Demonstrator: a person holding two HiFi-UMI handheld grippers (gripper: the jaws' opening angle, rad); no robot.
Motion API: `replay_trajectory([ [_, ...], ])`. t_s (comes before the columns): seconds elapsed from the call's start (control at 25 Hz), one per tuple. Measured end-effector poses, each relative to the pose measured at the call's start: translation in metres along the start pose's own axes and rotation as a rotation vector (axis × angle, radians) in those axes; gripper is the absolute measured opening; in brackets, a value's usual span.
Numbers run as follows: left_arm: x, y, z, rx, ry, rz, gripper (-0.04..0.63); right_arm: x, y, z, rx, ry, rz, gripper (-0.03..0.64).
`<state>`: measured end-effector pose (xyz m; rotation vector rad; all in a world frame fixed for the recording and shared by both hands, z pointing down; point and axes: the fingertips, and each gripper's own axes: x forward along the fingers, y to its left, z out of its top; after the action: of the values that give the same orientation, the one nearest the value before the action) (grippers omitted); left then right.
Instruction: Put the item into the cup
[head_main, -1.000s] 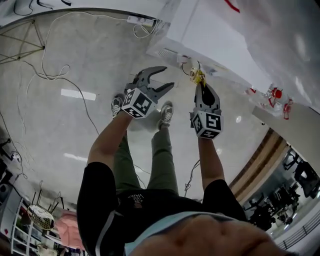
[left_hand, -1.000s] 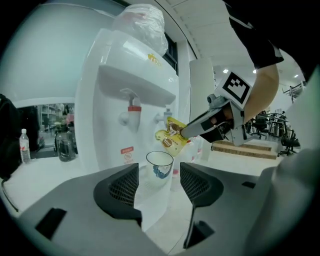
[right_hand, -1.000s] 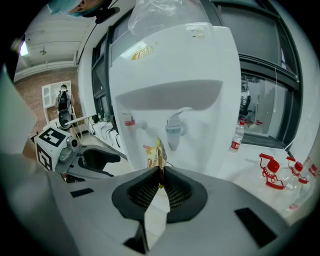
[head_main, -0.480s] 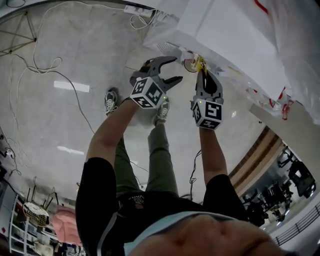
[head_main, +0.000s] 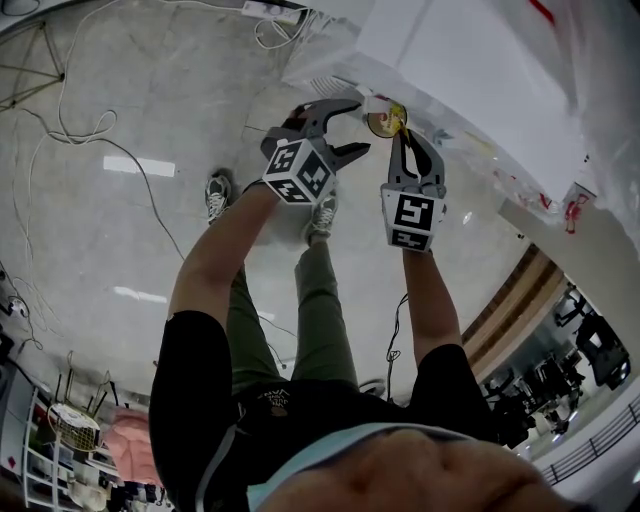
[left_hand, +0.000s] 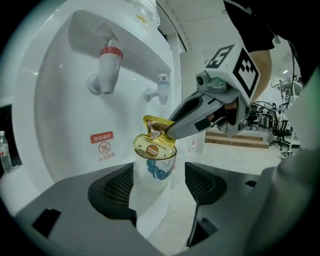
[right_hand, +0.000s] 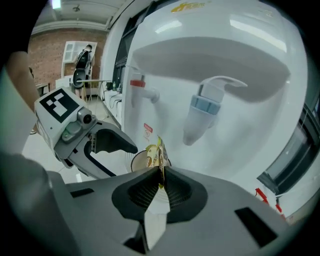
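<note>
Yellow sachet (left_hand: 154, 142), pinched at its upper edge between the closed jaws of the right gripper (right_hand: 161, 181), hangs with its lower end at the mouth of the white paper cup (left_hand: 156, 171). The cup stands in the recess of the water dispenser (left_hand: 60, 100), below its taps. Left gripper (left_hand: 159, 186): jaws wide apart, having just been opening, with nothing gripped; the cup stands just ahead of them, untouched.

Person's left tool (head_main: 362, 126) with jaws just opened wide, cup (head_main: 379, 124) at their tips, not gripped, right tool (head_main: 400, 135) pinching a yellow packet (head_main: 398, 118) over the cup, white dispenser (head_main: 450, 50) behind, cabled floor (head_main: 120, 230) below
</note>
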<state>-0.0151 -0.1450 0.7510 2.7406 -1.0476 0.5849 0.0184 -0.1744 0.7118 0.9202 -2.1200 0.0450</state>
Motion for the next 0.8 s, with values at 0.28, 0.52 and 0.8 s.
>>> replay_trajectory([
  [0.28, 0.008, -0.001, 0.006, 0.012, -0.02, -0.025, 0.325, 0.009, 0.005, -0.002, -0.154, 0.068, 0.012, 0.057],
  [0.52, 0.011, -0.002, 0.008, 0.009, -0.03, -0.032, 0.327, 0.016, 0.007, -0.001, -0.135, 0.074, 0.028, 0.057],
  [0.8, 0.01, -0.002, 0.008, 0.018, -0.034, -0.048, 0.327, 0.027, 0.016, 0.002, -0.148, 0.111, 0.041, 0.057],
])
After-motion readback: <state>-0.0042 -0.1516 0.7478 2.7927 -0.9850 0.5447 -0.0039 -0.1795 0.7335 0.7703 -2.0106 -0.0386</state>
